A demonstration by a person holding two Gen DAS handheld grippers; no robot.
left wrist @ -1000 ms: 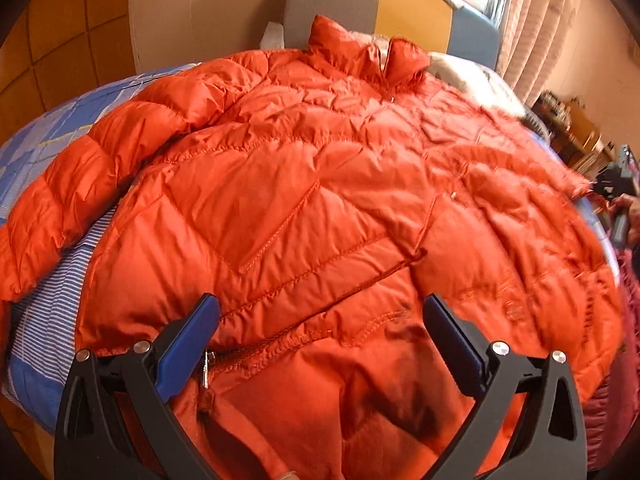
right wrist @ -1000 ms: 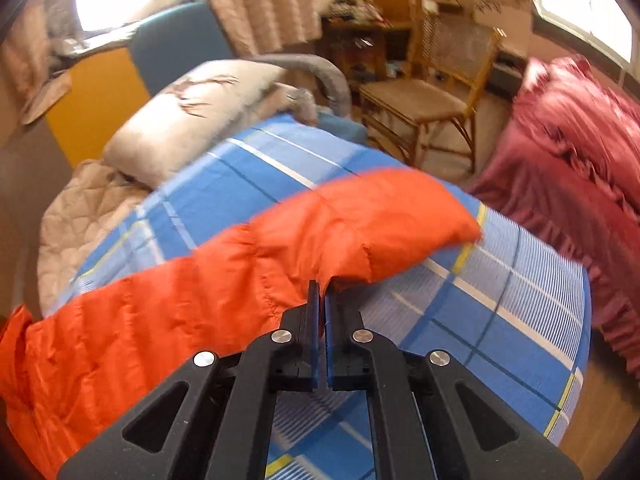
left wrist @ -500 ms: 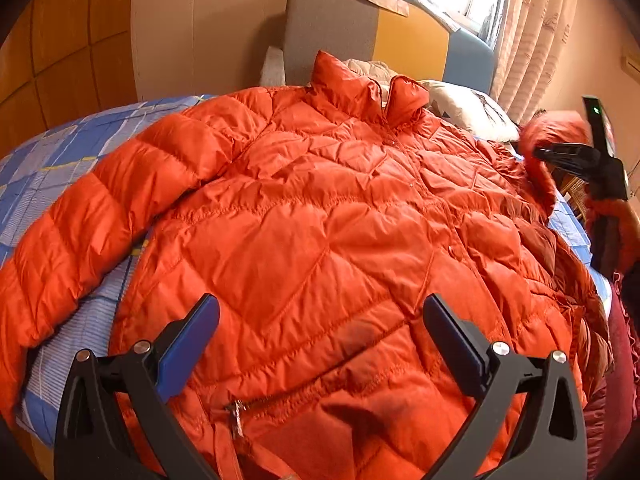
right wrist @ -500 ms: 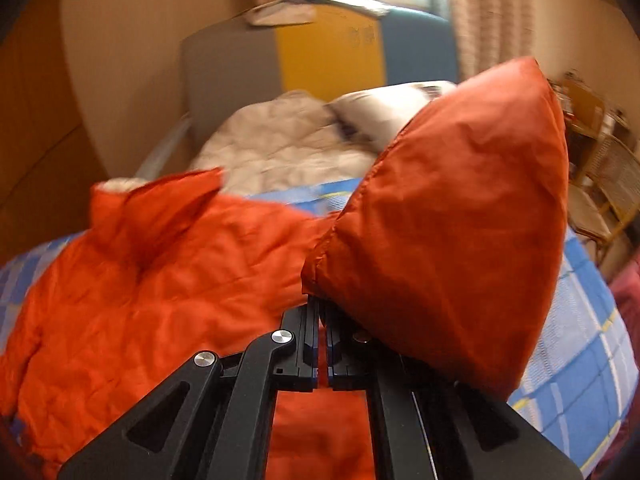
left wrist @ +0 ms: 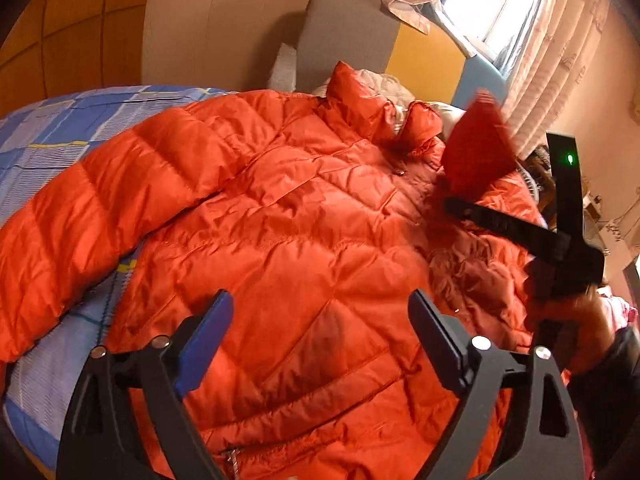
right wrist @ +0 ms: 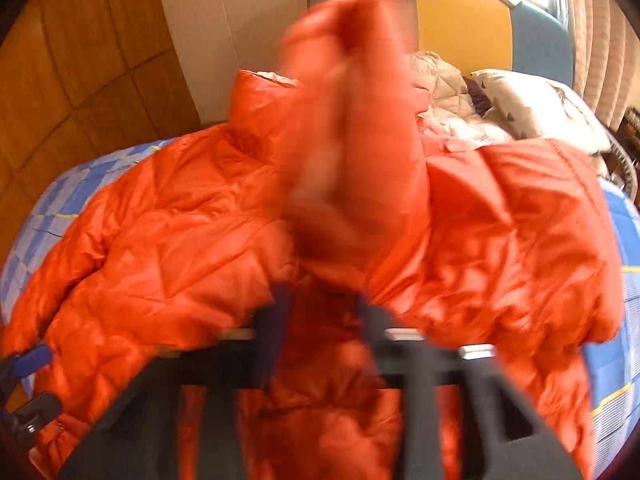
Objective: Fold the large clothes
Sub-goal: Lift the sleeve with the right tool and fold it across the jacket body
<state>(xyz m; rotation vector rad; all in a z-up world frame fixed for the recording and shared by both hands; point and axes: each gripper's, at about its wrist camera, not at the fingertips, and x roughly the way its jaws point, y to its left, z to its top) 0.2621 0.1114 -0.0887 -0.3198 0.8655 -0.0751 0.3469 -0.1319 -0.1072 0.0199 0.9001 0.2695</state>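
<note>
1. The orange puffer jacket (left wrist: pixel 288 240) lies spread front-up on the bed (left wrist: pixel 60 128) with the blue checked sheet. Its collar (left wrist: pixel 360 100) points to 12 o'clock in the left wrist view, toward the grey and yellow headboard (left wrist: pixel 352 32).
2. One sleeve (left wrist: pixel 80 216) trails out to about 9 o'clock, flat on the sheet.
3. The left gripper (left wrist: pixel 320 344) hovers over the lower front of the jacket. Its jaws have just eased in a bit but stand wide apart, nothing pinched.
4. The right gripper (right wrist: pixel 324 304) is pretty blurry. Its jaws have just been opening and now look spread, with the other sleeve's cuff (right wrist: pixel 352 100) up at 12 o'clock, also smeared.
5. From the left wrist view that cuff (left wrist: pixel 476 148) sits at 2 o'clock, just past the right gripper's tips.
6. A pillow (right wrist: pixel 536 108) lies at 2 o'clock beyond the jacket.
</note>
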